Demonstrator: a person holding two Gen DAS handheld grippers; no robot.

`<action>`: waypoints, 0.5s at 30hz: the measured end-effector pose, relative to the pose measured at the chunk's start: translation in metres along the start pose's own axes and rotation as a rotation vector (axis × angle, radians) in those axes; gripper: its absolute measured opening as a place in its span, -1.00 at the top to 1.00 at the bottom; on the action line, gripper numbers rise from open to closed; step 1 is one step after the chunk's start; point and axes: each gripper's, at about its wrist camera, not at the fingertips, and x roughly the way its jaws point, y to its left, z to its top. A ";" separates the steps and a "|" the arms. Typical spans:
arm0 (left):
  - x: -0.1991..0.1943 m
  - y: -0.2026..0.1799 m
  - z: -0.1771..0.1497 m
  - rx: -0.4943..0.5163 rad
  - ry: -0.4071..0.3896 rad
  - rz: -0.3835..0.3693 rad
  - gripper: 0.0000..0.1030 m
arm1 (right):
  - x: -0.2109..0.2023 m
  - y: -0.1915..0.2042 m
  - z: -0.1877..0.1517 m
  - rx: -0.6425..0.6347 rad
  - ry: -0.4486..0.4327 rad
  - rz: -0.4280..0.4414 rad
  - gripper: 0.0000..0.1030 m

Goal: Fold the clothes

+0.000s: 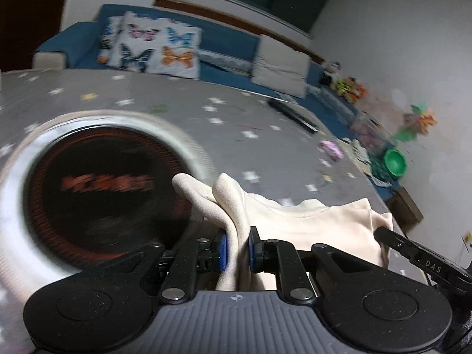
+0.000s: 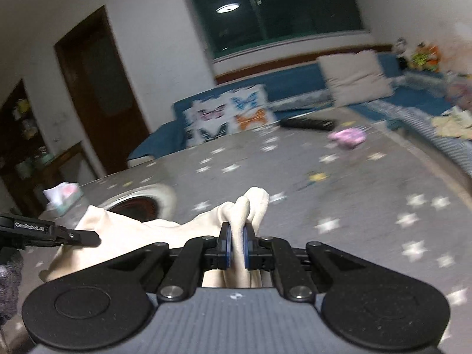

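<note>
A cream garment (image 1: 309, 227) hangs stretched between my two grippers above a grey star-patterned table (image 1: 236, 135). My left gripper (image 1: 237, 250) is shut on a bunched fold of it, and the cloth pokes up past the blue pads. My right gripper (image 2: 237, 247) is shut on another bunched edge of the same cream garment (image 2: 141, 236). The right gripper's black finger (image 1: 392, 240) shows at the garment's right edge in the left wrist view. In the right wrist view, the left gripper's finger (image 2: 79, 237) reaches in from the left edge.
A round metal-rimmed heater (image 1: 100, 188) is set into the table, close under the left gripper. A remote (image 2: 306, 123), a pink item (image 2: 348, 137) and a tissue pack (image 2: 63, 196) lie on the table. A blue sofa (image 1: 224, 47) with cushions stands behind. A gloved hand (image 2: 10, 280) is at the left edge.
</note>
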 end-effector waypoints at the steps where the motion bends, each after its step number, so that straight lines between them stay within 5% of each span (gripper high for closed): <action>1: 0.006 -0.009 0.003 0.016 0.002 -0.010 0.71 | -0.003 -0.008 0.003 0.001 -0.008 -0.022 0.86; 9: 0.046 -0.047 0.003 0.130 0.042 0.021 0.70 | -0.021 -0.062 0.024 0.016 -0.067 -0.176 0.86; 15: 0.076 -0.072 0.001 0.214 0.074 0.051 0.54 | 0.002 -0.097 0.007 0.059 0.014 -0.285 0.84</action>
